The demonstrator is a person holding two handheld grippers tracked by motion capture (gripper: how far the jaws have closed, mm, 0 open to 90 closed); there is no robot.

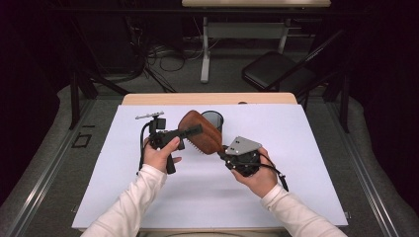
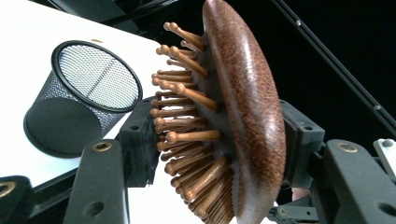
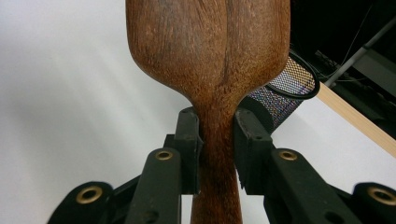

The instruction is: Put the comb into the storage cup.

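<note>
Dark brown wooden paddle hairbrush with wooden pins [image 1: 200, 132] is held up off the white-covered bench [image 1: 296, 148], between both hands, just in front of the black wire-mesh pen cup [image 1: 213, 118]. Right gripper [image 3: 217, 135] has its jaws clenched on the brush's narrow handle neck, so the long axis runs straight out from those jaws, head away from that hand. Left gripper [image 2: 219, 140] comes in across that axis: one jaw on the pin side, the other on the smooth rounded back, pads pressing the head. Both hold it now. Cup stands upright with its mouth open, just beyond the head, apart from it. Judged next: right lets go, left carries the brush to the cup.
</note>
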